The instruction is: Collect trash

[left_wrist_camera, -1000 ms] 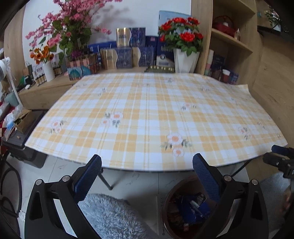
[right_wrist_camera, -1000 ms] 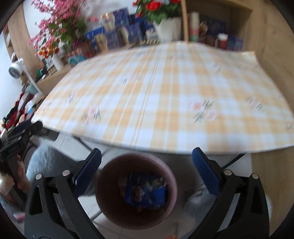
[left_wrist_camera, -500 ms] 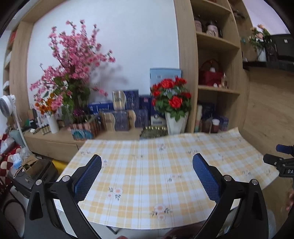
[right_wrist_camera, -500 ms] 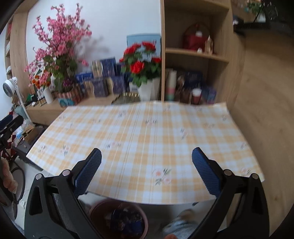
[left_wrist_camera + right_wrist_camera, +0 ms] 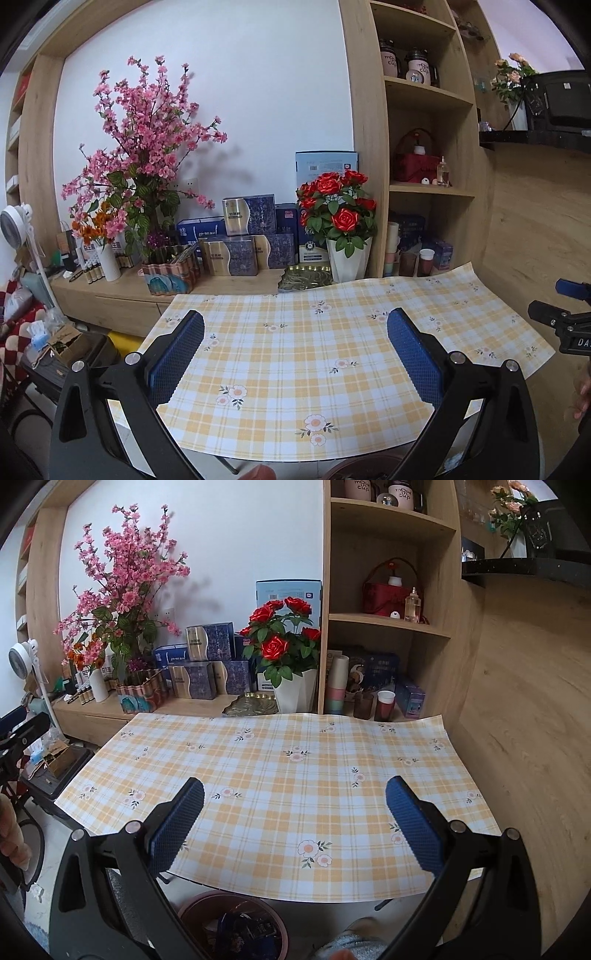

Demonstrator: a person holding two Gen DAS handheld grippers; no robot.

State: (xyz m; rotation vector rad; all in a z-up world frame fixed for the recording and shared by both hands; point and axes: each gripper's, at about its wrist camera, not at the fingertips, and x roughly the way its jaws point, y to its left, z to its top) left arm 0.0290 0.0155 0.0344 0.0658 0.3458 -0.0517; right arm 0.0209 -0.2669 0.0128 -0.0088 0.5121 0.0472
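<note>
The desk (image 5: 295, 775), under its yellow plaid cloth with small flowers, fills the space ahead of both my tongs, and I see nothing lying on it: no wrapper, no scrap, no cup. I judge the collecting to be done or very nearly so, at least for this surface. Whether anything is left on the floor or outside these views I cannot tell.

The trash bin (image 5: 236, 926), a round brownish tub, sits on the floor below the near desk edge, just under and between the fingers of my right tongs (image 5: 293, 827). Inside it I make out blue wrappers (image 5: 255, 934) piled together; they overlap too much for me to count them. In the left wrist view only a sliver of the bin's rim shows at the bottom edge.

Counting down from there: one desk, one bin, two tongs. My right tongs stand wide apart with nothing between the blue pads. My left tongs (image 5: 295, 354) are likewise spread wide and empty, held over the near part of the desk. Each pair shows two padded fingers, four in all.

Beyond the far desk edge, past my fingertips, one white pot of red roses (image 5: 284, 642) stands on the sideboard, and one large spray of pink blossom (image 5: 122, 576) rises to its left. Those look like decoration, not trash.
</note>
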